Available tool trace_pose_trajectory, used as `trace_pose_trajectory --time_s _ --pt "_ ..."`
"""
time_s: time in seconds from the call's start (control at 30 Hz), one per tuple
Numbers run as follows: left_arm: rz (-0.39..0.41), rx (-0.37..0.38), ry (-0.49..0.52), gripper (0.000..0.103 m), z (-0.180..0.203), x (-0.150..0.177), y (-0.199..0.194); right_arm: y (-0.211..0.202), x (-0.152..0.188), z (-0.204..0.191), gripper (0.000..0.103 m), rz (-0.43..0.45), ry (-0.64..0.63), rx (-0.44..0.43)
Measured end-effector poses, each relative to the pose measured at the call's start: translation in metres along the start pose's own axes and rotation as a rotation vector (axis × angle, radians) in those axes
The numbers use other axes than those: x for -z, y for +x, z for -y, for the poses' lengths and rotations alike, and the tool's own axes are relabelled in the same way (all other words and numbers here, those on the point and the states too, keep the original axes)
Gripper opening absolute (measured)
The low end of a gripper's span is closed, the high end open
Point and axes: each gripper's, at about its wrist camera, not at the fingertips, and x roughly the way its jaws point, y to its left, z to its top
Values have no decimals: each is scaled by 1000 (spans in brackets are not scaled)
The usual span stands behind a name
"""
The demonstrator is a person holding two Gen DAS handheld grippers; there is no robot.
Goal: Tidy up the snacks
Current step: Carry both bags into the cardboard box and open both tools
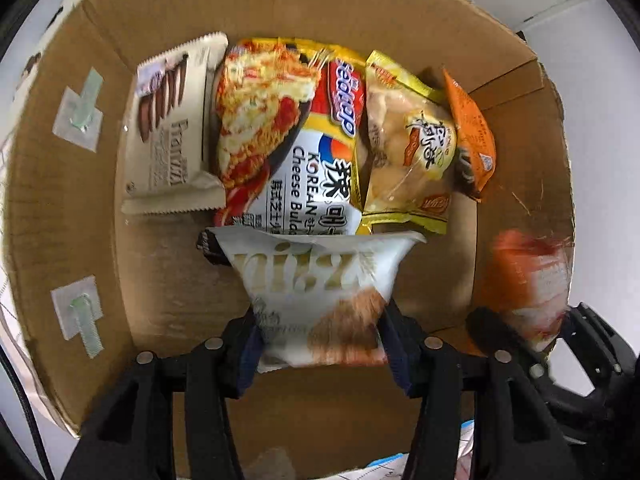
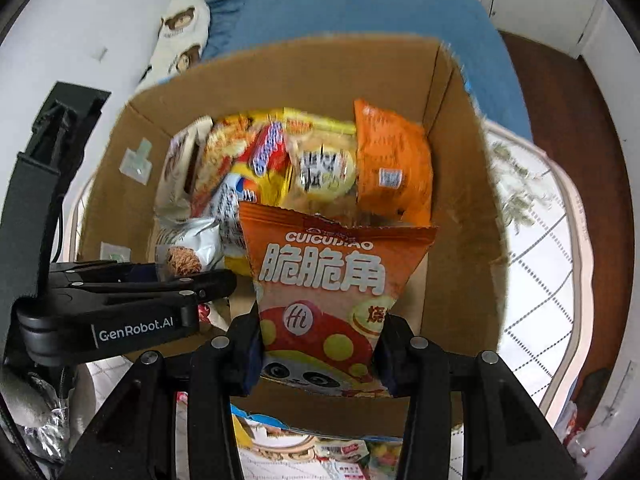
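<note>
The left tongs (image 1: pixel 320 336) hold a white snack bag (image 1: pixel 320 288) by its lower end, inside the cardboard box (image 1: pixel 280 4), just in front of the row of packets. In this row stand, from left to right, a cream biscuit pack (image 1: pixel 172 128), a Korean cheese noodle pack (image 1: pixel 288 132), a yellow packet (image 1: pixel 404 144) and a small orange packet (image 1: pixel 472 136). The right tongs (image 2: pixel 320 344) are closed on an orange bag with white Chinese letters (image 2: pixel 328 272), above the near side of the box. The box sits on the bench (image 2: pixel 536 248).
</note>
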Motion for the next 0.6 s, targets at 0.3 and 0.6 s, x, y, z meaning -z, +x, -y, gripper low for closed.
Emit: trace_pose_trajectory --time_s 0.3,0.6 --pt "58 -39 -3 87 -4 10 -10 6 -1 3 93 -9 4 60" --pt "219 -110 -13 87 -11 36 -44 -23 14 -2 95 65 3 94"
